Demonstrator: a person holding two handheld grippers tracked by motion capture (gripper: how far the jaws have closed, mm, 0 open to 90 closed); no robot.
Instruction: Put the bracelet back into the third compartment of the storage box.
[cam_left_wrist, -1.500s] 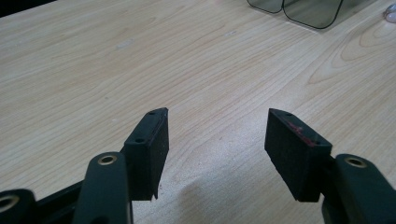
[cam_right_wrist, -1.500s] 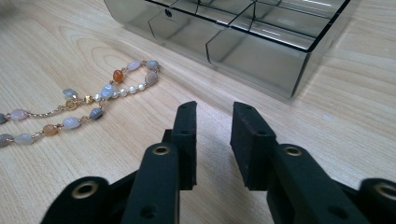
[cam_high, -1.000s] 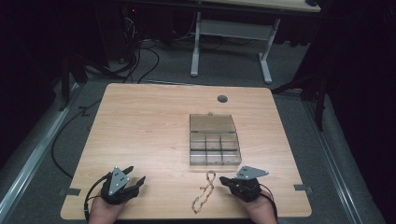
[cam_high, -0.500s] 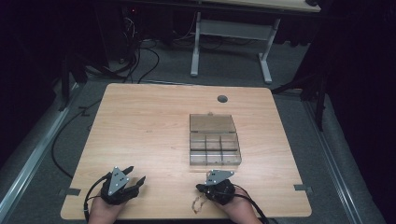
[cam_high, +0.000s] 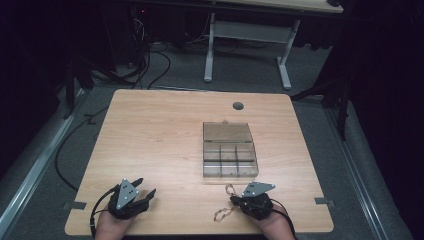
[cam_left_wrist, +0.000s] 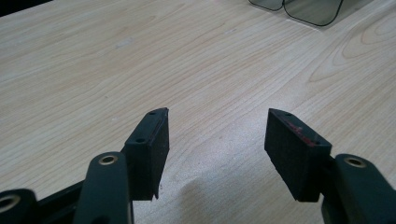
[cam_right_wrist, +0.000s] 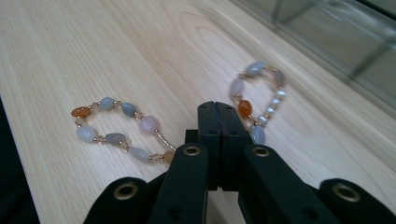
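Observation:
A bracelet (cam_high: 221, 213) of grey, pink and orange beads lies near the table's front edge, just in front of a clear compartment box (cam_high: 230, 150). In the right gripper view the bracelet (cam_right_wrist: 112, 126) spreads in a loop on each side of my jaws. My right gripper (cam_right_wrist: 218, 109) is shut on the bracelet's middle. From above, the right gripper (cam_high: 235, 201) points left at the bracelet. My left gripper (cam_high: 145, 186) rests at the front left, open, with bare wood between its fingers (cam_left_wrist: 148, 140).
The box (cam_right_wrist: 327, 32) has its lid laid open toward the far side, and its rounded corner (cam_left_wrist: 308, 9) shows far off in the left gripper view. A round cable hole (cam_high: 238, 106) sits near the table's back edge. Cables and desk legs lie on the floor beyond.
The right gripper swung left from the front right to the bracelet, then shifted back right a little and now holds its middle. The left gripper has not moved.

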